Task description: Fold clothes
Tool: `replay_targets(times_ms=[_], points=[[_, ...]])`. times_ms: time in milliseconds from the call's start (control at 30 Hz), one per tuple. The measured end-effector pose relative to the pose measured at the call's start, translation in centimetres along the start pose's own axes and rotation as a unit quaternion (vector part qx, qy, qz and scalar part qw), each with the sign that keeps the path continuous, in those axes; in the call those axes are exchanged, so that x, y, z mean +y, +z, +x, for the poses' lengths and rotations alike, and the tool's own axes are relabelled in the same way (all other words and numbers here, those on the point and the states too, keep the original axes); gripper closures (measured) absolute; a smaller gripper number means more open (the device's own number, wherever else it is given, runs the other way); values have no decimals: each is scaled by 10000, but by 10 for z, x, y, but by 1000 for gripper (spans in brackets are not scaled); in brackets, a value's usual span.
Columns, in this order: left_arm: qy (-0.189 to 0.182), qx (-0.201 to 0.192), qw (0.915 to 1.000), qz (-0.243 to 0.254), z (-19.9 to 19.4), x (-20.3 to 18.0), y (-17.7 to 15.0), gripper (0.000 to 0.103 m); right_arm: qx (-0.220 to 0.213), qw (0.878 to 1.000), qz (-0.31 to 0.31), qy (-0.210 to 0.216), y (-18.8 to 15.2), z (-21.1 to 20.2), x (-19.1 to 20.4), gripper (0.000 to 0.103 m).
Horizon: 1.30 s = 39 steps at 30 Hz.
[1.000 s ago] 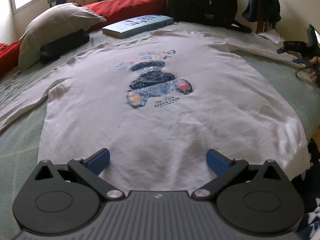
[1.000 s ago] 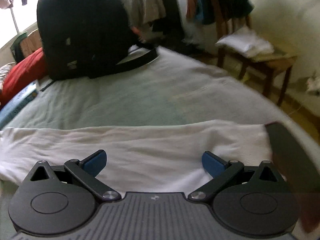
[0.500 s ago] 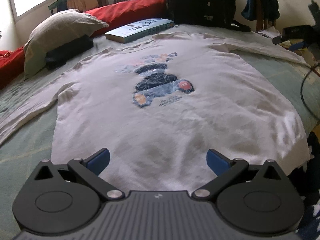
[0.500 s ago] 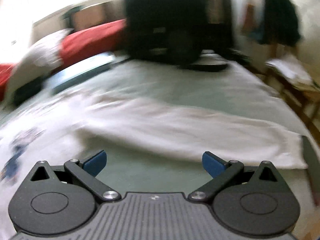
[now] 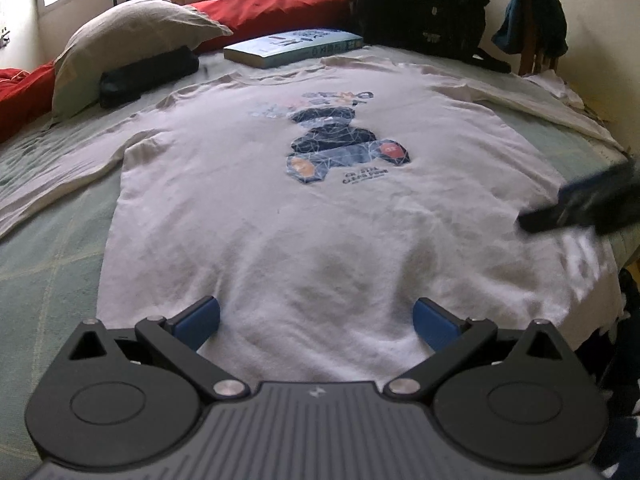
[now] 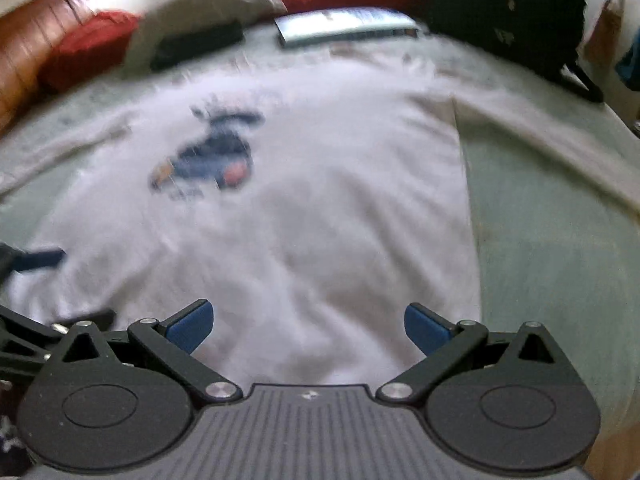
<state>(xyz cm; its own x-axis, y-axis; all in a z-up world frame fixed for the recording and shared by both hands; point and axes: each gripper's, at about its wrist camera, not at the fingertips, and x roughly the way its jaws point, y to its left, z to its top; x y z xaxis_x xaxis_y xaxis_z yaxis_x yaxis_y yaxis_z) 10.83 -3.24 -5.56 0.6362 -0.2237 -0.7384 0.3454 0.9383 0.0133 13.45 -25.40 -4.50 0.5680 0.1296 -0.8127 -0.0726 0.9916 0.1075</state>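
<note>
A white long-sleeved shirt (image 5: 320, 208) with a dark blue bear print (image 5: 344, 148) lies spread flat, front up, on the green bedspread (image 5: 44, 240); both sleeves stretch outward. My left gripper (image 5: 316, 320) hovers open over the shirt's hem with nothing between its blue pads. In the right wrist view the shirt (image 6: 320, 216) appears blurred, and my right gripper (image 6: 306, 326) is open above the hem near the shirt's right side. The right gripper shows in the left wrist view as a dark blurred shape (image 5: 588, 204). The left gripper (image 6: 28, 264) shows at the right wrist view's left edge.
At the far end of the bed lie a grey pillow (image 5: 132, 40), a black pouch (image 5: 148, 76), a blue book (image 5: 292, 46), red cushions (image 5: 276, 8) and a black backpack (image 5: 420, 0). A chair draped with clothes (image 5: 532, 20) stands at the back right.
My right gripper has swung from the right sleeve round to the shirt's hem, facing the body of the shirt. The left gripper has shifted slightly to the left. Both stay open.
</note>
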Motion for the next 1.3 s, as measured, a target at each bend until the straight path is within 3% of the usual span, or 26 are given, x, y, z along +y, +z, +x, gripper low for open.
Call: replay_targets(times_ms=[100, 333, 500, 700, 900, 1067, 1200, 1300], points=[[2, 21, 10000, 58, -6, -1, -6, 1, -52, 9997, -18, -224, -9, 6, 7, 0], [-198, 105, 9997, 71, -35, 2, -24, 1, -209, 9994, 27, -259, -18, 4, 7, 0], [-162, -408, 9990, 42, -45, 7, -1, 1, -257, 9993, 69, -270, -18, 5, 8, 0], [-135, -8, 9999, -63, -16, 6, -4, 1, -302, 9991, 118, -278, -19, 5, 8, 0], [-176, -89, 9998, -5, -33, 10, -34, 1, -430, 9987, 127, -257, -23, 4, 7, 0], [-216, -309, 9992, -165, -41, 19, -20, 1, -517, 9982, 145, -270, -25, 3, 8, 0], [-269, -36, 9991, -337, -24, 21, -22, 1, -475, 9983, 184, -278, -25, 1, 9, 0], [-240, -73, 9997, -80, -30, 20, -33, 1, -430, 9986, 187, -254, -27, -2, 8, 0]])
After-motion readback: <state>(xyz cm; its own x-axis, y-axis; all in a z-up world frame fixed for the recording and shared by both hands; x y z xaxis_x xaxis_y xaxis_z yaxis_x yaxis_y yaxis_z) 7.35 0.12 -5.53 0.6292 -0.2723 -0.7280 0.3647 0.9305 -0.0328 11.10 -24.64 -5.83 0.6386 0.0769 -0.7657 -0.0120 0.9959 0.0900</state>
